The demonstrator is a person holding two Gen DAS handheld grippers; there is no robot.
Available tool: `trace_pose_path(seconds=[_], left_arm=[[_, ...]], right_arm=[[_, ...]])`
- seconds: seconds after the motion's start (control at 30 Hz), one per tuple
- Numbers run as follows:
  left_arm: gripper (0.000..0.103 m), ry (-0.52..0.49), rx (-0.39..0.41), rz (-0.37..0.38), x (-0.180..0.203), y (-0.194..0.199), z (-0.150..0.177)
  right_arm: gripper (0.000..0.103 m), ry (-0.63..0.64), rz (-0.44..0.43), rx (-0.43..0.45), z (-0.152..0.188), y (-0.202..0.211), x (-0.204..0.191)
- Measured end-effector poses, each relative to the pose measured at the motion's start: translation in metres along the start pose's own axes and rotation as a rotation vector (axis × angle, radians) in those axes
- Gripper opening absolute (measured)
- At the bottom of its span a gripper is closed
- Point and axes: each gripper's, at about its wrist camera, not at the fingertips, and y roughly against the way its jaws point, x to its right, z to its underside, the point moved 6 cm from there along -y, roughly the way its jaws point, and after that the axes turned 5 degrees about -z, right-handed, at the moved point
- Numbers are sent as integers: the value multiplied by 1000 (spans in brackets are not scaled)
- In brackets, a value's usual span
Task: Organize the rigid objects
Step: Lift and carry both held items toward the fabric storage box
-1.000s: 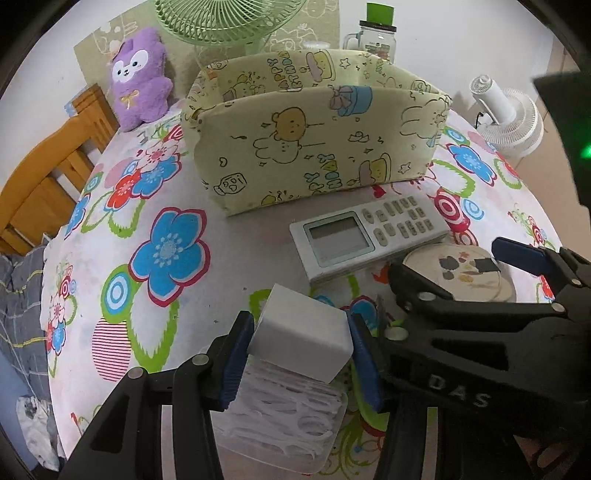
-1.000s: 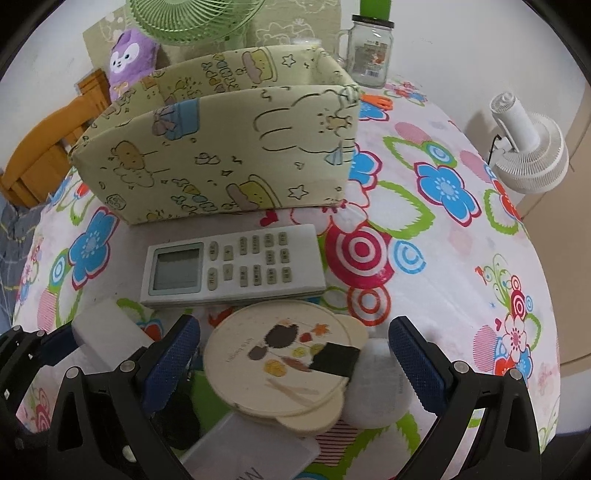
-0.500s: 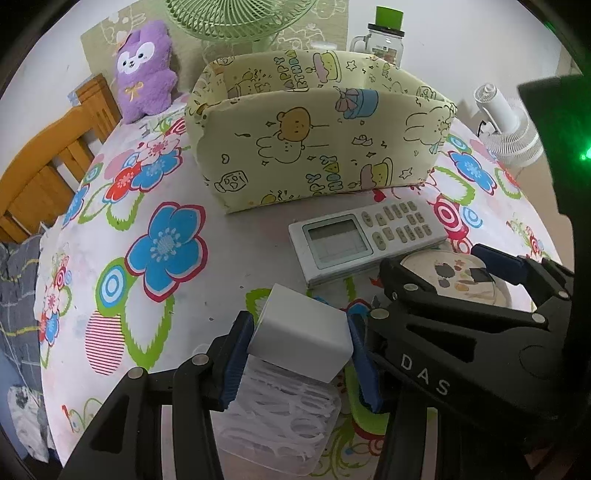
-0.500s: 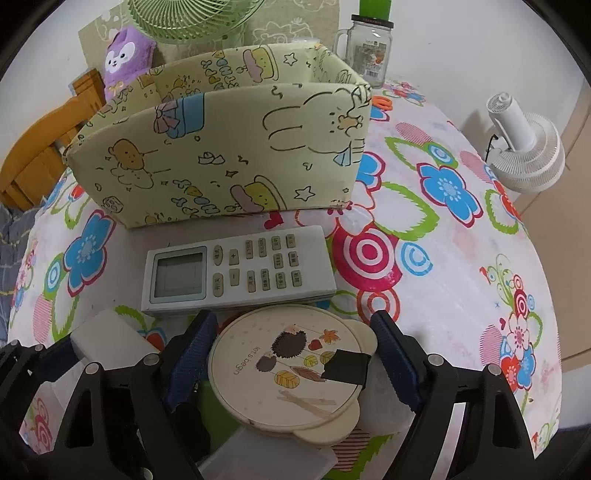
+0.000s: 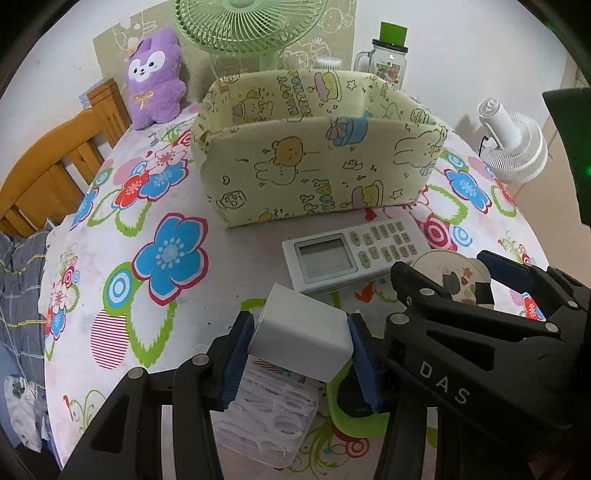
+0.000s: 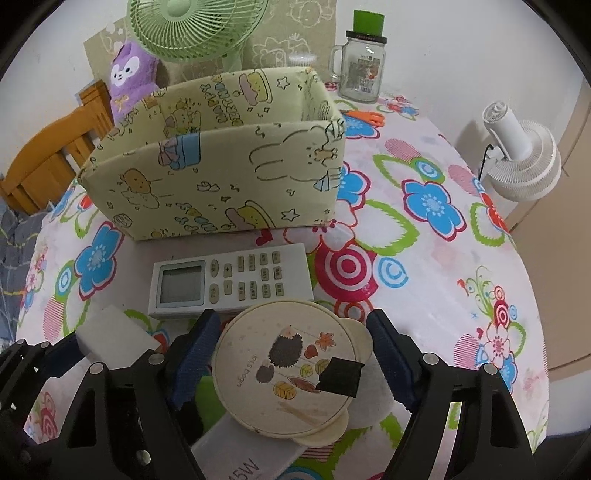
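My left gripper point(image 5: 300, 326) is shut on a white block point(image 5: 301, 332), held just above a clear box of floss picks point(image 5: 269, 417). The jaws of my right gripper point(image 6: 291, 321) are closing, and their blue pads point(image 6: 201, 343) touch both sides of a round cream box with a hedgehog lid point(image 6: 284, 365). That gripper point(image 5: 443, 266) also shows at the right of the left wrist view. A white remote point(image 6: 229, 280) lies just beyond the round box. Behind the remote stands a yellow fabric bin point(image 6: 221, 184) with cartoon prints, open at the top.
A flowered cloth point(image 6: 424, 258) covers the round table. At the back stand a green fan point(image 6: 192, 26), a purple plush point(image 5: 155, 77) and a glass jar point(image 6: 364, 66). A white fan point(image 6: 524, 162) sits right, a wooden chair point(image 5: 55, 162) left. A green item point(image 5: 351, 417) lies under my grippers.
My right gripper's jaws have come in from wide open to touch the round box. The left gripper keeps its hold on the white block and has hardly moved.
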Motion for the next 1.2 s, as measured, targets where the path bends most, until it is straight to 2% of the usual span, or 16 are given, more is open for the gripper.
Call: trace_pose_path(seconds=[0.27,0.3,0.33,0.37,0.4,0.6,0.63,0.7,0.77,0.97,1.07,1.2], left_arm=[[53,18,22,-1,0,18,-9],[53,20,26,-3,0,21,-11],[53,23,30,-6,-1,24,-13],[53,28,34,-9,-2,27,-14],[53,35,38,-11,-3,29,-16],[53,53,46,-15,-5,34,-21],[53,55,43,-14,-5,33,-21],[53,57,36,-15,-6,29,-18],[53,58,25,-15,-7,24,-15],[53,58,-3,-14,-10,8,-6],[53,57,-14,-9,-13,1,-2],[53,49,-24,8,-18,-5,0]], right_arm=[[80,2,-10,31,-11,21,0],[76,3,-10,35,-12,24,0],[67,5,-13,39,-14,27,0],[44,6,-24,44,-17,32,-1],[44,4,-31,39,-18,33,-1],[45,7,-41,48,-25,38,-2],[47,8,-47,43,-24,37,-1],[60,-5,-57,20,-21,32,2],[64,-16,-64,1,-17,26,4],[70,-15,-66,-48,-7,4,3],[78,-8,-60,-61,-4,-5,-1],[79,-9,-49,-63,-1,-12,-5]])
